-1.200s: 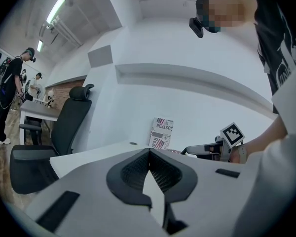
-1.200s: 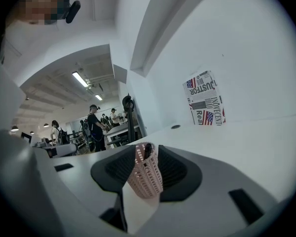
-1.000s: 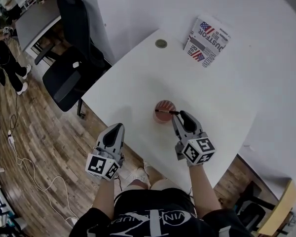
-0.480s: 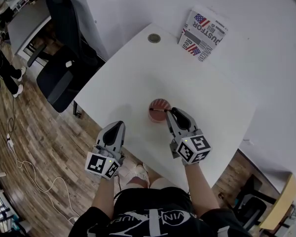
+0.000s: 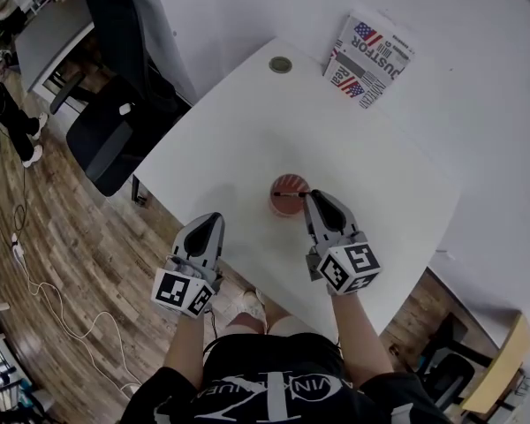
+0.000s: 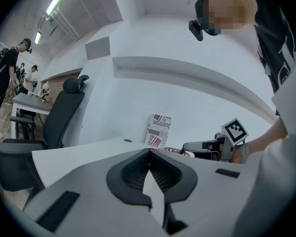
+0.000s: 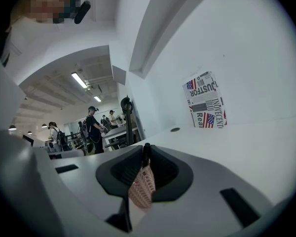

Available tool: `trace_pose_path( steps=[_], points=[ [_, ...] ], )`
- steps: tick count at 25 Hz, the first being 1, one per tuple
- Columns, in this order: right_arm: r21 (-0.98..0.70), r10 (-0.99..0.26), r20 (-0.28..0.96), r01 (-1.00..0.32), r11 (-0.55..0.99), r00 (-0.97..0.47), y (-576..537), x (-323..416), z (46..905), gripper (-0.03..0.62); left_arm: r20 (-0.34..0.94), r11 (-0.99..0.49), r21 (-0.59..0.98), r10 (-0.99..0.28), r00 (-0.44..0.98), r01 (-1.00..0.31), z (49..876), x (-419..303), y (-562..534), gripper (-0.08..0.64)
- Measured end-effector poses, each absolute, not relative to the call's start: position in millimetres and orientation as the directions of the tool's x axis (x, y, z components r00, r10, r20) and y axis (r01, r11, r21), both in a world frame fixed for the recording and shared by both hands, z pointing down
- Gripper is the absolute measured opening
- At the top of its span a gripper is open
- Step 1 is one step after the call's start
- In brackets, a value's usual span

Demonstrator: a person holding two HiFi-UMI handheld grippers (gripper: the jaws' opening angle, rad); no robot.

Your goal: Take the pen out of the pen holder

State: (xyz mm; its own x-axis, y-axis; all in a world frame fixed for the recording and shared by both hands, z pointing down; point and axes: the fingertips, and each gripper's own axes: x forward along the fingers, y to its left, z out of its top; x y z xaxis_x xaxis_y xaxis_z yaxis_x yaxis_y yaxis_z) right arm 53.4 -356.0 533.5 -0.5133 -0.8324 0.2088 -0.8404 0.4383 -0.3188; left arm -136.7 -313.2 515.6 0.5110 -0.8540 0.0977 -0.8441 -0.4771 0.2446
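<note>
Fingers of the right gripper just closed onto the pen in the pen holder; left gripper's touch, empty.

Bright, even light, fisheye-warped edges

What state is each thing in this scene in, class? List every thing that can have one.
right gripper, jaws have just been closing, now shut on the pen's top end
pen, in the pen holder, leaning across its rim, not yet lifted out
pen holder, upright on the desk
left gripper, shut, empty, held off the desk's near edge
printed box, standing upright against the wall
office chair, unoccupied
</note>
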Motion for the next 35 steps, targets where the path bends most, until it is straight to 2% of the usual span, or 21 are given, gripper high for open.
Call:
trace_pose_path(
  steps=[35],
  points=[
    [-0.200,-0.866,0.095,-0.862,0.466,-0.490,-320,62,459,0.057,0.042,-0.459,0.212,-0.878,0.477,-0.863,475,-154,-268,0.015]
  ],
)
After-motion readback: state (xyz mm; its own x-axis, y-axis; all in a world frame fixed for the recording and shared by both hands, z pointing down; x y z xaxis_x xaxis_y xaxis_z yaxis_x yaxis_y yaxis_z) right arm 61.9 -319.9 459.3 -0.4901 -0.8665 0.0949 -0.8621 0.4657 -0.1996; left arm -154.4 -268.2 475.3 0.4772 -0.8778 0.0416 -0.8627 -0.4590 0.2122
